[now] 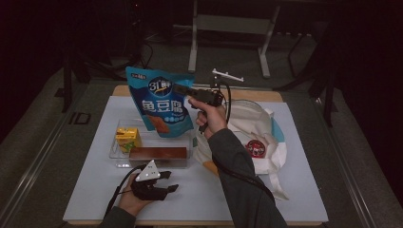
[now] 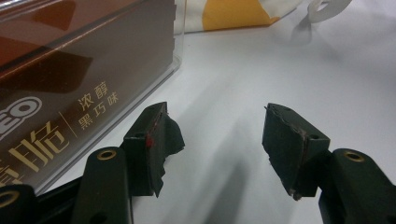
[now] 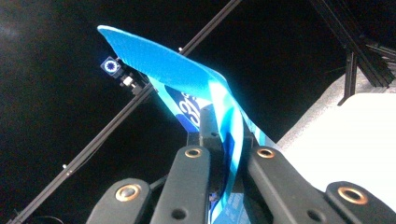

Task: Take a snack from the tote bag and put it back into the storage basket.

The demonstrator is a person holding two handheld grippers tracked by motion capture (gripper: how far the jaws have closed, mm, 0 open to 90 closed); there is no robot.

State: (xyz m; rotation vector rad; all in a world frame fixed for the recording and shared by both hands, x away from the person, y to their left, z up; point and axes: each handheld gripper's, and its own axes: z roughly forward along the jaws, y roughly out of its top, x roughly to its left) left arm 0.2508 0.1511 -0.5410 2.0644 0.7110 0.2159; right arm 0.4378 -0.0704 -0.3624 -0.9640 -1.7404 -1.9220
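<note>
A blue snack bag [image 1: 161, 104] hangs above the clear tray [image 1: 115, 151], pinched at its top right corner by my right gripper [image 1: 183, 89]. In the right gripper view the jaws [image 3: 227, 154] are shut on the edge of the bag [image 3: 187, 74], which rises between them. My left gripper [image 1: 168, 183] rests low near the table's front edge, just in front of the tray. In the left gripper view it [image 2: 217, 140] stands open over the white mat with nothing between its pads. The brown box [image 2: 70, 70] is close on its left.
The tray holds a yellow carton [image 1: 127, 137] and the brown box [image 1: 158, 153]. A white tote bag [image 1: 261, 133] with a red round badge [image 1: 255, 148] lies to the right, and its yellow patch [image 2: 233, 14] shows beyond the left gripper. A white mat [image 1: 294, 190] covers the table.
</note>
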